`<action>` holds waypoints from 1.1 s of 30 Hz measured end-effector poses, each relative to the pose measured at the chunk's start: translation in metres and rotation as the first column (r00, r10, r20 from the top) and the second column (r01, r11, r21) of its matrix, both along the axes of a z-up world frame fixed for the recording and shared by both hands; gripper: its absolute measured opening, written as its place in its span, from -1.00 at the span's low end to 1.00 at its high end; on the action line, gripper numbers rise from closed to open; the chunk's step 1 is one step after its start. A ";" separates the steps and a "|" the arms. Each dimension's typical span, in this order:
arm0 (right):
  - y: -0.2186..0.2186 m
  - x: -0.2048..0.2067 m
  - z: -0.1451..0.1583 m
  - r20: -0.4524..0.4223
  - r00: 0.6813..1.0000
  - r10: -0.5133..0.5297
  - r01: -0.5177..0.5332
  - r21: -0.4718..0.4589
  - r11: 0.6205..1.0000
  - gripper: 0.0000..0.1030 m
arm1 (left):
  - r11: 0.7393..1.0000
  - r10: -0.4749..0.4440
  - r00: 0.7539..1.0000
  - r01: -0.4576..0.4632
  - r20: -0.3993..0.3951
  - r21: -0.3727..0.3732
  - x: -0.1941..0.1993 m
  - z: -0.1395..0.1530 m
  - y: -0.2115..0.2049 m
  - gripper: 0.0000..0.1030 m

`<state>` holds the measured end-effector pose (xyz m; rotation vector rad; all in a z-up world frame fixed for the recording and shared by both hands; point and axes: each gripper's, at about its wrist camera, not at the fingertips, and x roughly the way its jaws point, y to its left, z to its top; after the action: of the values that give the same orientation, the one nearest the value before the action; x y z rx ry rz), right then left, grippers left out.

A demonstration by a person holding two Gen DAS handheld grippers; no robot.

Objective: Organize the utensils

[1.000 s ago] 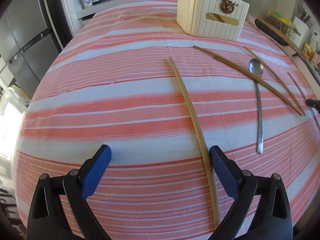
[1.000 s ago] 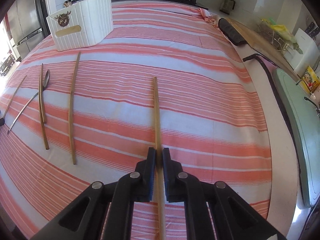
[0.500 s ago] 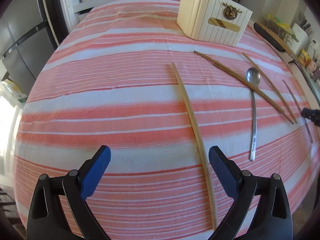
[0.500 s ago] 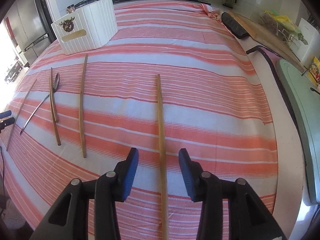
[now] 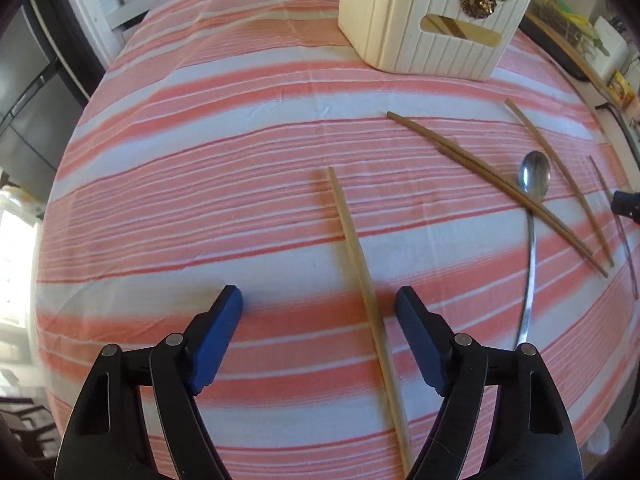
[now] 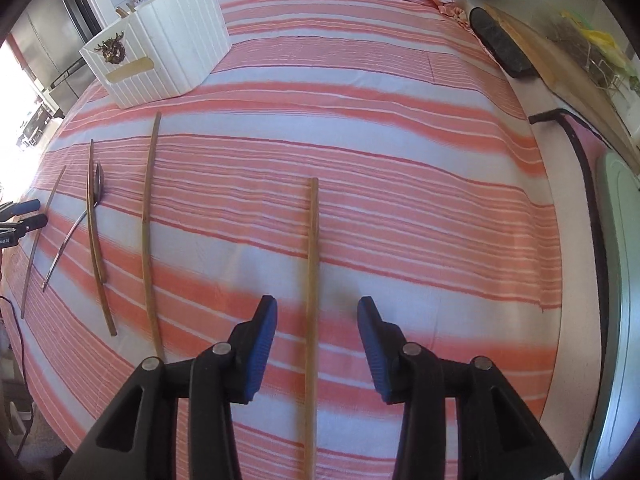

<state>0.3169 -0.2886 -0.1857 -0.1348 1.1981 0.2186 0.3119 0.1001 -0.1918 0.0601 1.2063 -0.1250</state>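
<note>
With both grippers' fingers apart, the left gripper (image 5: 319, 304) straddles a thin chopstick (image 5: 362, 272) off-centre toward 3 o'clock, so closing may roll it across the bench cloth (image 5: 200, 184) instead of pinching it.

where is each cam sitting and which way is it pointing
Left wrist: on the left gripper, looking along open blue jaws across the striped tablecloth toward the white ribbed utensil box; a pale wooden chopstick lies between the jaws.
Right wrist: on the right gripper, jaws open, facing the same way; another light wooden chopstick lies between them, the left gripper at the left edge.
Shared: box, cloth, metal spoon, brown chopsticks.
</note>
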 end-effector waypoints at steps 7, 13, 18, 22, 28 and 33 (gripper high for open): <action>0.022 0.043 -0.002 0.027 1.000 -0.016 0.017 -0.052 0.998 -0.88 | 0.999 -0.005 1.000 0.004 -0.017 -0.046 0.024 0.007 -0.010 -0.90; 0.025 0.020 0.042 0.166 0.986 -0.025 0.016 0.053 0.998 -0.88 | 0.996 -0.016 0.991 0.026 0.130 -0.082 -0.003 0.045 -0.008 -0.92; 0.024 -0.027 0.113 0.323 0.946 0.007 -0.055 0.141 0.988 -0.88 | 0.990 -0.017 0.958 0.056 0.285 -0.128 -0.045 0.104 0.000 -0.92; 0.025 -0.052 0.152 0.400 0.916 0.021 -0.093 0.163 0.982 -0.88 | 0.981 -0.002 0.929 0.074 0.369 -0.181 -0.065 0.136 0.011 -0.92; 0.037 -0.057 0.185 0.506 0.862 0.017 -0.115 0.165 0.980 -0.88 | 0.964 0.055 0.878 0.076 0.475 -0.253 -0.068 0.182 0.022 -0.92; 0.054 -0.029 0.226 0.601 0.799 -0.002 -0.131 0.178 0.975 -0.88 | 0.957 0.115 0.796 0.072 0.594 -0.281 -0.046 0.242 0.030 -0.92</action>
<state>0.2876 -0.2341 0.0403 -0.0502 0.5270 0.3332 0.2658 0.1297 0.0497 -0.1651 0.5286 -0.2427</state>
